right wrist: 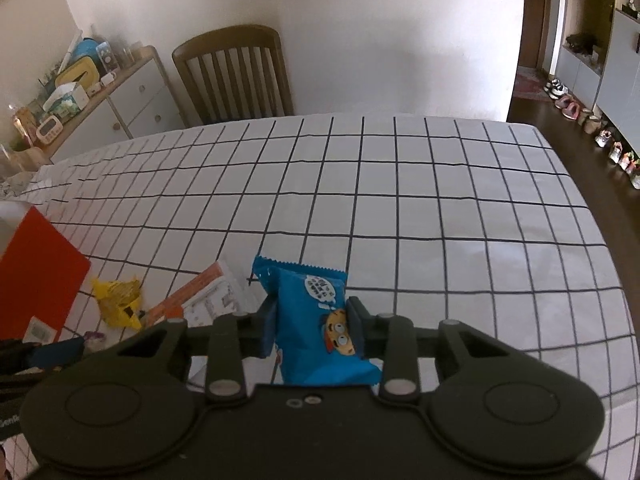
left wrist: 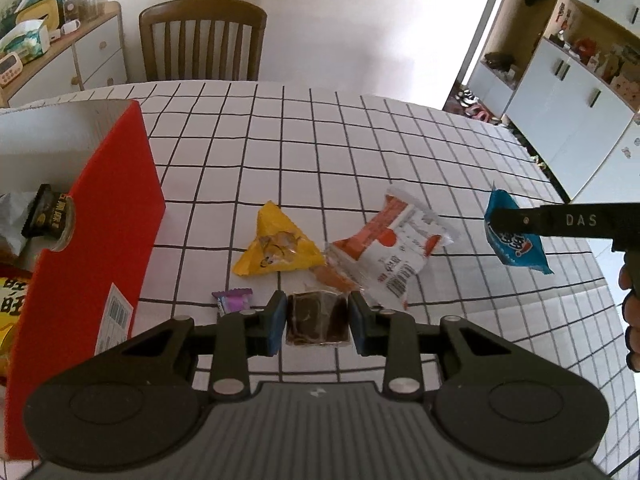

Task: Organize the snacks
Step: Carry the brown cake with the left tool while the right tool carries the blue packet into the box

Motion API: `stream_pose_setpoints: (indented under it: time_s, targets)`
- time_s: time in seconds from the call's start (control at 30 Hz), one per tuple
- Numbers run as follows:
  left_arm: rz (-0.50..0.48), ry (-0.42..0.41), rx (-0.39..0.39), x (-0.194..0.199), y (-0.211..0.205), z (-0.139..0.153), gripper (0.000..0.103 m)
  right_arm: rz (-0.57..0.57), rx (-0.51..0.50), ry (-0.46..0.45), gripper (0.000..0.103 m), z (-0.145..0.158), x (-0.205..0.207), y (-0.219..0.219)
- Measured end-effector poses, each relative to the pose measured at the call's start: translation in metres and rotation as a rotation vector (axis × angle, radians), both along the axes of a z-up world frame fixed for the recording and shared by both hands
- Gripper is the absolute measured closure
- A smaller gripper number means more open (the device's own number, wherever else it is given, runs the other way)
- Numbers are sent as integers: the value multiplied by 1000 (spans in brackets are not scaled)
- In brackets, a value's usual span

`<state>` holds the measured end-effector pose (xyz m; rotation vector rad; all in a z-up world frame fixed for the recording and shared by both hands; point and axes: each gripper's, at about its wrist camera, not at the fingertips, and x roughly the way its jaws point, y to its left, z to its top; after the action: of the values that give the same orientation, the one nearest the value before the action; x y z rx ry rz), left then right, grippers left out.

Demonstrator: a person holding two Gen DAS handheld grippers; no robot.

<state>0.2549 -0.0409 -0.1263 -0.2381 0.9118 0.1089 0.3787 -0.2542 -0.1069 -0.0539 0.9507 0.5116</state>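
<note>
The left gripper (left wrist: 318, 322) is clamping a dark brown block in clear wrap (left wrist: 318, 322), its two blue pads pressing on either side of the block right at the near edge of the checked tablecloth (left wrist: 320, 140). Over on the right, the right gripper (right wrist: 312, 326) is squeezing a blue snack packet (right wrist: 320, 320) with a cartoon face on it, and the packet is standing upright between the fingers, its top crimp poking up above them. From the left wrist view that same blue packet (left wrist: 516, 240) is hanging off the table surface, pinched at the tip of the black fingers. Lying loose on the cloth in between are a yellow triangular packet (left wrist: 278, 246), an orange-and-white wrapper (left wrist: 394, 248) touching the brown block's far corner, and a small purple candy (left wrist: 234, 300) just beside the left finger. The red box (left wrist: 92, 248) is sitting open at the left, with a dark packet (left wrist: 46, 212) and other wrappers already lying inside it. A wooden chair (left wrist: 202, 38) is standing at the far side of the table.
</note>
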Motion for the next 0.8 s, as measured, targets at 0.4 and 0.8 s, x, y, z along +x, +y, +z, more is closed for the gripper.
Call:
stream_pose_setpoints:
  time_s: [0.4, 0.8]
  targets:
    - [-20, -40, -3, -34, -5, 37, 71, 39, 23, -54, 70, 41, -51, -8]
    - [-45, -96, 4, -73, 6, 77, 71, 88, 45, -113, 70, 86, -102, 15]
